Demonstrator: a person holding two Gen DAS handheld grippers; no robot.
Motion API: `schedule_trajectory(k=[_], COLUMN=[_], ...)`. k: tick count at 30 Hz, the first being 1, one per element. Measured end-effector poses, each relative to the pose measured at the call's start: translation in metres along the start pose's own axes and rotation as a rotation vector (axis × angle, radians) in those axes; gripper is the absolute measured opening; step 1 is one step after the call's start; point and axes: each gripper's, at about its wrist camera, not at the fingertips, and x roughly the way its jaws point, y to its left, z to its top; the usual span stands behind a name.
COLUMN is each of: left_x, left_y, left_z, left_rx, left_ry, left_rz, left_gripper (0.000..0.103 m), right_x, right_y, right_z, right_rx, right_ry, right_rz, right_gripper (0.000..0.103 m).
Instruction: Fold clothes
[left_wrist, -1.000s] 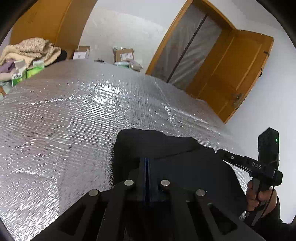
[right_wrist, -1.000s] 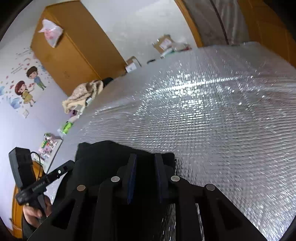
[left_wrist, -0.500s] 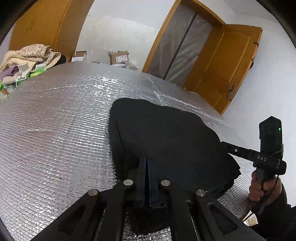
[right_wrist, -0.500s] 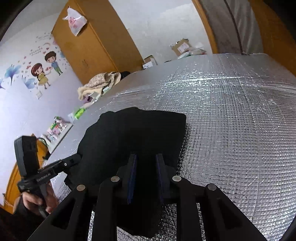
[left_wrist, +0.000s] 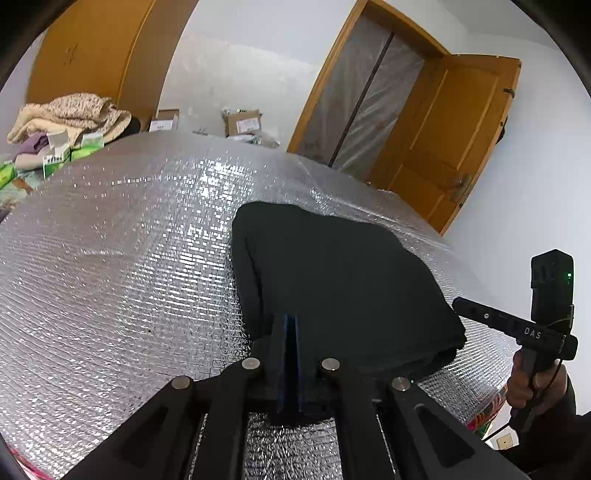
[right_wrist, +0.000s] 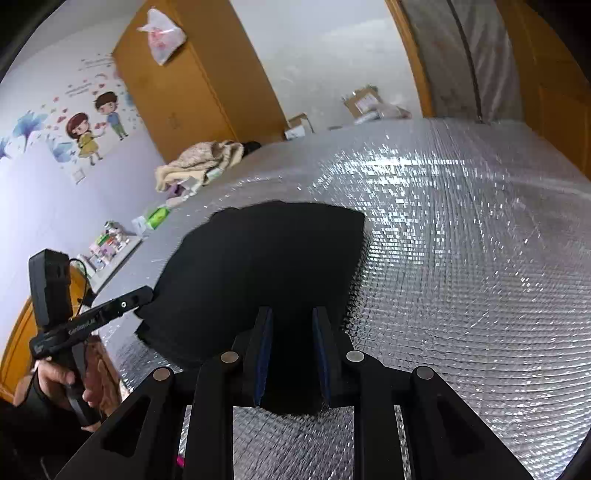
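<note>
A black garment (left_wrist: 332, 266) lies folded flat on the silver quilted sheet (left_wrist: 129, 258), its near edge at both grippers. My left gripper (left_wrist: 290, 321) is shut on that near edge at the garment's left side, with cloth bunched around its fingers. In the right wrist view the same garment (right_wrist: 266, 258) reaches away from my right gripper (right_wrist: 291, 317), whose jaws are opening with the cloth's near edge still lying between them. A hand holds each gripper, and each one shows at the side of the other's view: the right gripper (left_wrist: 517, 326), the left gripper (right_wrist: 110, 310).
The silver sheet (right_wrist: 461, 258) covers the whole surface and runs wide to both sides. A pile of beige clothes (left_wrist: 70, 110) and small green packs (left_wrist: 55, 158) sit at the far left edge. Cardboard boxes (left_wrist: 242, 122), an orange wardrobe (right_wrist: 192, 85) and an open door (left_wrist: 454, 140) stand behind.
The garment was bunched close under both grippers. It now lies spread flat away from them. Both grippers have drawn back toward the near edge, and the right jaws stand a little wider.
</note>
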Motion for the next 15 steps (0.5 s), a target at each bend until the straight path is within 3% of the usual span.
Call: schedule_trajectory(k=[9, 15], left_x=[0.006, -0.001], left_y=[0.005, 0.001], left_z=[-0.007, 0.003], left_rx=[-0.009, -0.024], left_ry=[0.025, -0.001], left_rz=[-0.008, 0.007], left_gripper=[0.005, 0.005], right_x=[0.006, -0.008], right_y=[-0.006, -0.009], right_z=[-0.013, 0.006], right_rx=[0.012, 0.046], right_ry=[0.062, -0.025], right_rz=[-0.030, 0.047], right_gripper=[0.023, 0.021])
